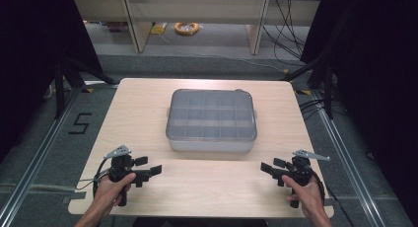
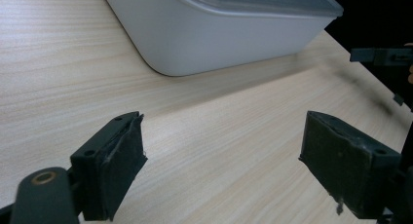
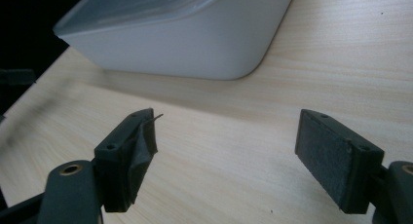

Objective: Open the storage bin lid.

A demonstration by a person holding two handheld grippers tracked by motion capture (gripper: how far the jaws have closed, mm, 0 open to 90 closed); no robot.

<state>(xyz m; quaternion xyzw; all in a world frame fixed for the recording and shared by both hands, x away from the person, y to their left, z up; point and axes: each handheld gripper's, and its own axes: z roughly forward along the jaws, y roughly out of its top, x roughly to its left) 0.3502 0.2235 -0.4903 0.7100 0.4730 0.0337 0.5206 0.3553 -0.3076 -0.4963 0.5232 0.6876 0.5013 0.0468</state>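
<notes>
A translucent grey plastic organiser box [image 1: 212, 119] with a closed lid and several compartments sits in the middle of the light wooden table [image 1: 143, 96]. My left gripper [image 1: 149, 167] rests near the front left edge, held by a hand, its jaws open and empty, aimed toward the table's centre. My right gripper [image 1: 269, 166] is near the front right edge, also open with nothing between its jaws. In the left gripper view the box [image 2: 219, 34] lies ahead beyond the open left gripper [image 2: 221, 170]. In the right gripper view the box [image 3: 185, 39] shows ahead of the right gripper [image 3: 226, 160].
Bare wood lies between the two grippers in front of the box. Beyond the table are a grey floor, wooden furniture legs [image 1: 135, 27], a coil of yellow cable [image 1: 187, 27] and black cables at the right. A floor mark reads 5 [image 1: 80, 123].
</notes>
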